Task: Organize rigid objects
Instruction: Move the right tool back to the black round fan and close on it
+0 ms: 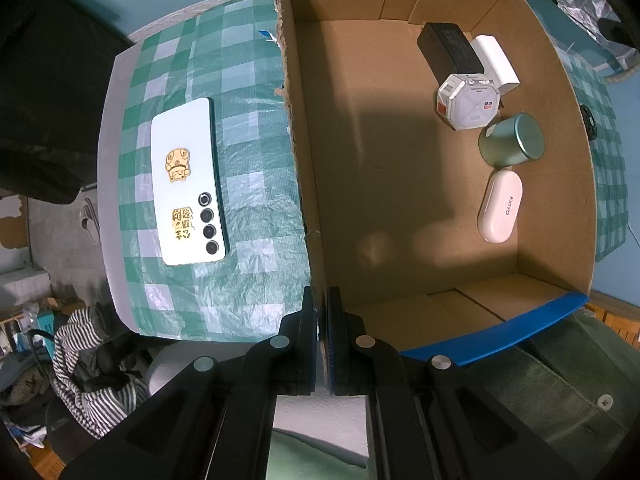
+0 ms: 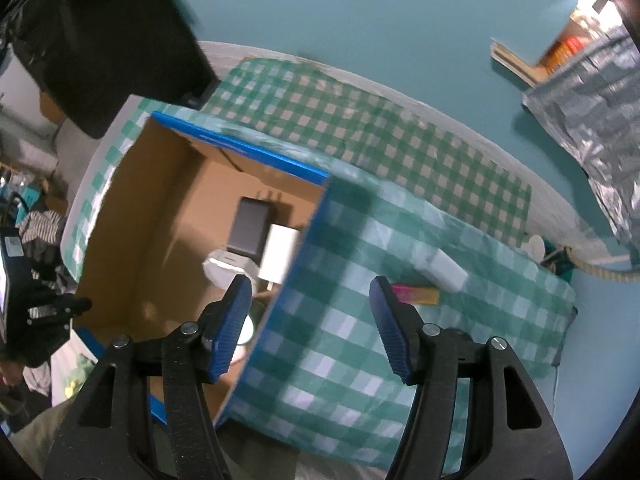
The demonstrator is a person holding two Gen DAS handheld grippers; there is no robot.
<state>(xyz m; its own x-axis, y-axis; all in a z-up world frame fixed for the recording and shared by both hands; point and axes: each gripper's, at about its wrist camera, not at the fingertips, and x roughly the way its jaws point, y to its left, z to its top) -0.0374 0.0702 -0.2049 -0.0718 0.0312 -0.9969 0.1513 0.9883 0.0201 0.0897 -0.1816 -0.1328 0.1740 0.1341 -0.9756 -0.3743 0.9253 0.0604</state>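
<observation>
Phone (image 1: 187, 184) lies flat on checked cloth (image 1: 256, 152), outside cardboard box (image 1: 400, 200), left of box wall, long axis parallel to it. Left gripper (image 1: 322, 312) pinches that wall (nearer arm, but occupied). Right gripper (image 2: 310, 320) spread wide, empty, over box's far side.

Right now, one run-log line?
left gripper: shut on box wall | right gripper: open | phone: outside box
</observation>
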